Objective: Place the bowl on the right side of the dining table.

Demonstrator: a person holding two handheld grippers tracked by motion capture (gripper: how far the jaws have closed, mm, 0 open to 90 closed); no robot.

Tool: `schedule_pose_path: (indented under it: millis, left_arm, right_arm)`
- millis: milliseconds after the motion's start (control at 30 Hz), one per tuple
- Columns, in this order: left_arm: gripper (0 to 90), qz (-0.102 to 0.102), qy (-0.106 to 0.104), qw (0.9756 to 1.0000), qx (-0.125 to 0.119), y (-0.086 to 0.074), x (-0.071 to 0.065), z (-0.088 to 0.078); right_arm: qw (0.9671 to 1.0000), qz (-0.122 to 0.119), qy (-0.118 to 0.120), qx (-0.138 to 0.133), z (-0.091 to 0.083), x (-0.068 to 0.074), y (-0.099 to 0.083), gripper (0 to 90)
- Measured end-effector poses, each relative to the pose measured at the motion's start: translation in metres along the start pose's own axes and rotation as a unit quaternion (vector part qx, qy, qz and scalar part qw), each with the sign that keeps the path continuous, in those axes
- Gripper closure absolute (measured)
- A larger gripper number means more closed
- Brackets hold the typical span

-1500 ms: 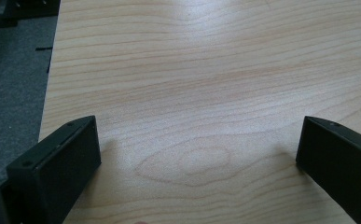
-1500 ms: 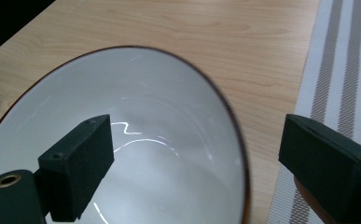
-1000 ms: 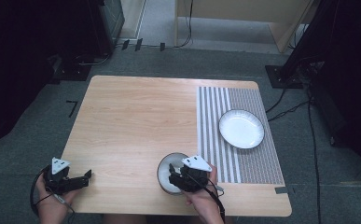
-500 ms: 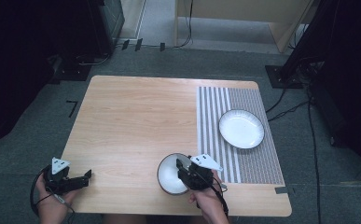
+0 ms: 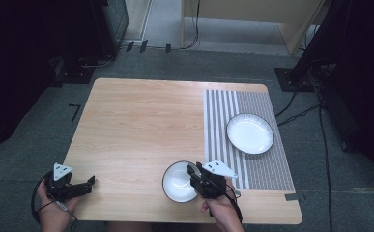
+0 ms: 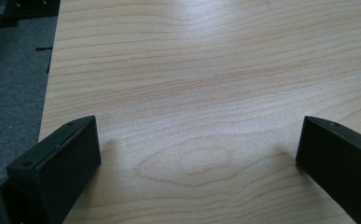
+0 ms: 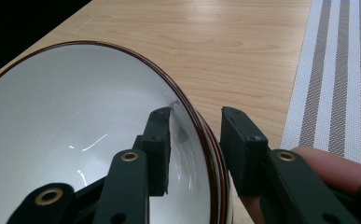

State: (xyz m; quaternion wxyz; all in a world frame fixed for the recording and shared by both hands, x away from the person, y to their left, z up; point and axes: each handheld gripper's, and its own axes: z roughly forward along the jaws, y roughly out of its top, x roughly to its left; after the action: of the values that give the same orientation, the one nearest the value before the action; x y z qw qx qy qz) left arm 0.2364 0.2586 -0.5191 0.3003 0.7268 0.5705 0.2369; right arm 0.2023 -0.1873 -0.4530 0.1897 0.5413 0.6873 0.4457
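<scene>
A white bowl (image 5: 179, 181) with a dark rim sits near the table's front edge, just left of the striped mat. My right gripper (image 5: 194, 175) is at its right side. In the right gripper view the bowl (image 7: 75, 130) rim runs between the two jaws of my right gripper (image 7: 194, 126), one inside and one outside, narrowed onto it. My left gripper (image 5: 89, 183) rests at the front left corner, open wide. In the left gripper view, bare wood lies between the jaws of my left gripper (image 6: 199, 149).
A white plate (image 5: 250, 133) lies on the grey-and-white striped mat (image 5: 223, 116) at the table's right side. The wooden table (image 5: 141, 121) is bare across its middle and back. Cables and dark stands surround it on the floor.
My right gripper has shifted a little to the right along with the hand. The bowl stays almost in place. The left gripper has not moved.
</scene>
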Motion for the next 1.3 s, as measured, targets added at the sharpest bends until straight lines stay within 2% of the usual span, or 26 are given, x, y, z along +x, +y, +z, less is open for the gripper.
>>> schedule_pose_path:
  millis: [100,167,267,700,733,800,933,1067,1300]
  left_arm:
    - [0.0,0.000,0.000,1.0000,0.000,0.000,0.000,0.000]
    - [0.0,0.000,0.000,1.0000,0.000,0.000,0.000,0.000]
    - [0.0,0.000,0.000,1.0000,0.000,0.000,0.000,0.000]
    - [0.0,0.000,0.000,1.0000,0.000,0.000,0.000,0.000]
    - [0.0,0.000,0.000,1.0000,0.000,0.000,0.000,0.000]
    - [0.0,0.000,0.000,1.0000,0.000,0.000,0.000,0.000]
    - [0.0,0.000,0.000,1.0000,0.000,0.000,0.000,0.000]
    - [0.0,0.000,0.000,1.0000,0.000,0.000,0.000,0.000]
    - [0.0,0.000,0.000,1.0000,0.000,0.000,0.000,0.000]
  right_arm:
    - [1.0000,-0.006,-0.001,0.003,-0.004,-0.001,0.000,69.0]
    - [0.9998,-0.015,-0.008,0.005,-0.006,-0.001,-0.001,74.4]
    - [0.9999,-0.011,-0.011,0.001,-0.010,-0.004,-0.002,78.8]
    - [0.9997,-0.015,-0.017,-0.011,-0.018,-0.001,0.001,79.4]
    - [0.9997,-0.013,-0.017,-0.014,-0.019,-0.001,0.002,82.7]
    - [0.9998,0.001,-0.010,-0.016,-0.022,-0.002,0.005,82.8]
    - [0.9999,0.004,-0.010,-0.012,-0.022,-0.002,0.006,82.8]
    - [0.9998,0.012,0.001,-0.017,-0.024,-0.001,0.008,82.9]
    - [0.9992,0.026,-0.006,-0.030,-0.031,-0.005,0.014,83.0]
